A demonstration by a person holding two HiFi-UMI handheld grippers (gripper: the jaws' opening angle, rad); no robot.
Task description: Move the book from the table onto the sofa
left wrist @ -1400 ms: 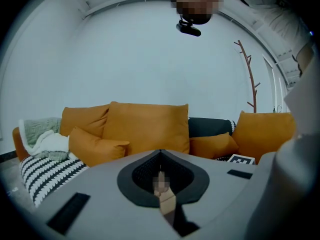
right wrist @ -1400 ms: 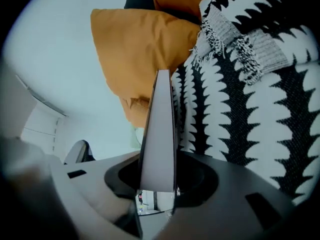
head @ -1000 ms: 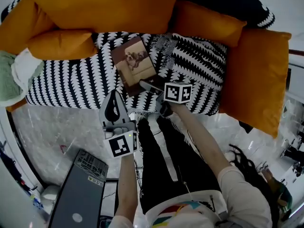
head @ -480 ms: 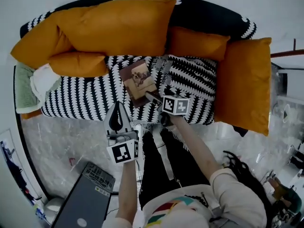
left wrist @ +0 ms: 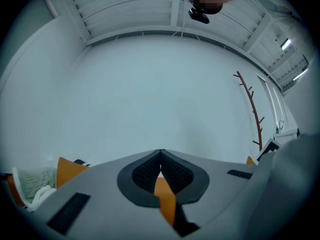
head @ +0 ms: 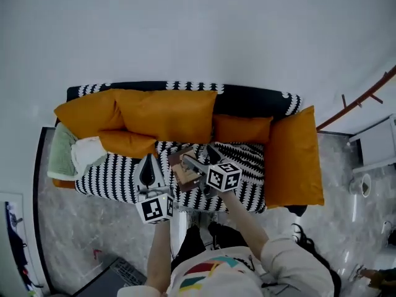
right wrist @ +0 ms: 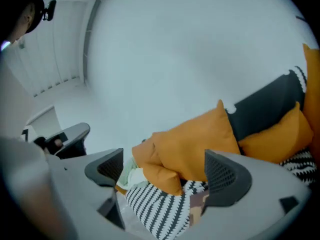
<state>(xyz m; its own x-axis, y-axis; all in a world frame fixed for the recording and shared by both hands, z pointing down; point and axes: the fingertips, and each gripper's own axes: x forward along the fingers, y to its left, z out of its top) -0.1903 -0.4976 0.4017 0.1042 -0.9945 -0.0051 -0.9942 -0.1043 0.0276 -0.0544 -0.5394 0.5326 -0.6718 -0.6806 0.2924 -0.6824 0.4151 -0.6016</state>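
The left gripper (left wrist: 160,153) is raised with its fingers (left wrist: 140,171) closed tip to tip on nothing. The right gripper (right wrist: 165,173) is empty too; its fingers (right wrist: 226,178) have just been opening and stand as wide as they go, with only the sofa (head: 111,178) showing between them.

Beyond them the book (head: 184,167) lies flat on the striped seat, near the middle and just in front of the orange cushions (head: 167,113), so the move looks finished.

It looks thin and light, with a stiff board and probably a smooth cover that could slip in a shallow pinch. If it needs another hold, I would take the free edge towards the seat's front. One finger should press into the soft seat to get under, biting deep and square to the cover.
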